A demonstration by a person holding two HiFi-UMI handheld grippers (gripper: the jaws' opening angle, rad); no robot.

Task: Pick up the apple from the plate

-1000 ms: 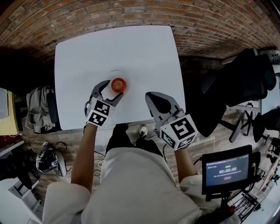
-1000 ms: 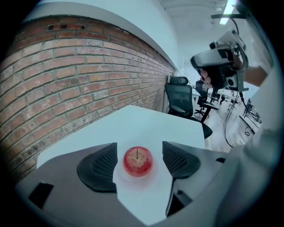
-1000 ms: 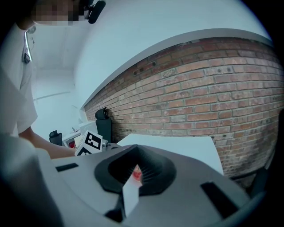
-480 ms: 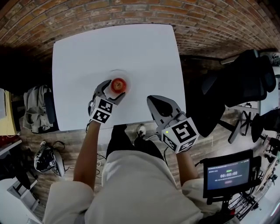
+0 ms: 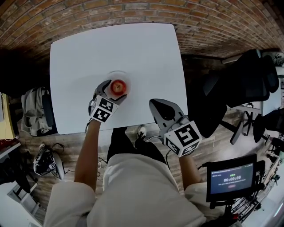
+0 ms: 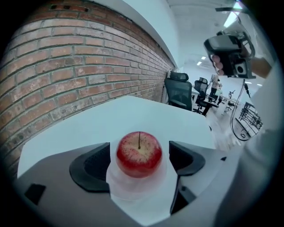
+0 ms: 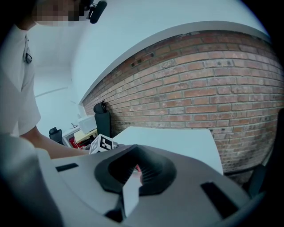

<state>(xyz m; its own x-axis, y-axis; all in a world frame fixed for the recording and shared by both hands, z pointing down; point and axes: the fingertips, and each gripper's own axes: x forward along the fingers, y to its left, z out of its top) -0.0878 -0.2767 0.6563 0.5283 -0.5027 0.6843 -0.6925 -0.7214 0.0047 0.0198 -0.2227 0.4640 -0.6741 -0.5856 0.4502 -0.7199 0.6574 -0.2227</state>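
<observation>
A red apple (image 5: 118, 86) (image 6: 139, 153) sits upright, stem up, on a small pale plate (image 5: 117, 73) (image 6: 133, 188) on the white table (image 5: 133, 44). My left gripper (image 5: 114, 91) (image 6: 139, 161) reaches in from the near side with one jaw on each side of the apple. Its jaws are opening, and a thin gap shows between each pad and the fruit. My right gripper (image 5: 156, 105) (image 7: 133, 167) hovers over the table's near edge, to the right of the plate, with its jaws together and nothing held. Through its hollow a red sliver of the apple (image 7: 138, 169) shows.
A brick wall (image 5: 111, 11) runs behind the table. Black office chairs (image 5: 248, 80) stand to the right, and a small screen on a stand (image 5: 230, 177) is at lower right. Bags and clutter (image 5: 37, 111) lie on the floor to the left.
The left gripper has sunk lower around the apple and its jaws have spread wider. The apple and plate have not moved, and the right gripper has stayed about where it was.
</observation>
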